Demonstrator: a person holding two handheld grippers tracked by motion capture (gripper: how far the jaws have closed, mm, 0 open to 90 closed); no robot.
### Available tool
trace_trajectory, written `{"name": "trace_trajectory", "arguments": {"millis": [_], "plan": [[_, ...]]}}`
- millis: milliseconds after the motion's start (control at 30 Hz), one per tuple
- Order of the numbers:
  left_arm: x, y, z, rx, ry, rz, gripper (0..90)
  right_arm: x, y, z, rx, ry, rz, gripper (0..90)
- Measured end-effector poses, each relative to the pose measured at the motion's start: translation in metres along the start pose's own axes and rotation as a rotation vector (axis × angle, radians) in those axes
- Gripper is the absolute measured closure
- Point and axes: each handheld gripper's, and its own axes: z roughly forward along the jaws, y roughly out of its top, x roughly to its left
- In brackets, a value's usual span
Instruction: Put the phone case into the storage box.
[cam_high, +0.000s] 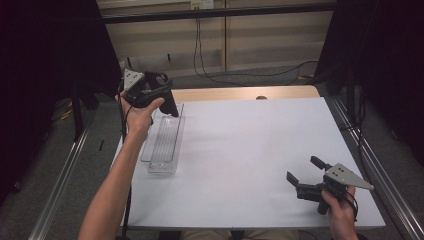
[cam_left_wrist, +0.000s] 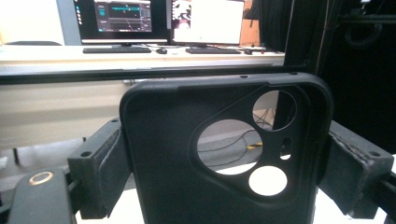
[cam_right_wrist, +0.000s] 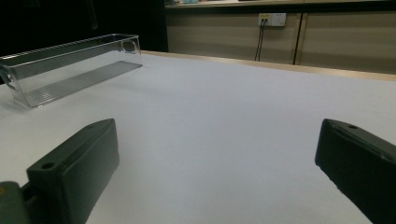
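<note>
Nearest, at the right near corner of the table (cam_high: 240, 150), the right gripper (cam_high: 302, 175) sits low over the bare white top with its jaws spread wide and nothing between them. It looks parked there, out of the way, so the other hand has room to work. Its own view looks across the table to the clear bin (cam_right_wrist: 70, 65) on the far left.

Farther off on the left side, the bin (cam_high: 162, 142) lies with its long axis running near to far, its open top up and nothing visible inside. It is narrow, so anything going in probably has to line up with that length.

Just past the bin's far end, the left gripper (cam_high: 167, 102) is raised above the table and clenched on a black phone case (cam_left_wrist: 224, 154). In the left gripper view the jaws press on the case's two long edges, and the case stands upright between them, camera cut-outs at the top, its long axis running away from the hand. In the high view the case points down toward the far end of the bin. My guess is that it is held by the edges and end-on like this so it can slide into the slim bin lengthwise.
</note>
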Motion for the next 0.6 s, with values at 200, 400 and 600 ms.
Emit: {"name": "trace_trajectory", "arguments": {"millis": [200, 400, 600], "plan": [[-0.002, -0.003, 0.011, 0.009, 0.008, 0.005, 13.6, 0.000, 0.000, 0.000, -0.004, -0.002, 0.000, 0.0], [0.000, -0.004, 0.020, 0.014, 0.028, 0.000, 13.6, 0.000, 0.000, 0.000, -0.002, 0.003, 0.004, 0.0], [0.006, -0.008, 0.028, 0.019, 0.073, 0.005, 13.6, 0.000, -0.001, 0.000, 0.005, 0.007, 0.005, 0.0]]}}
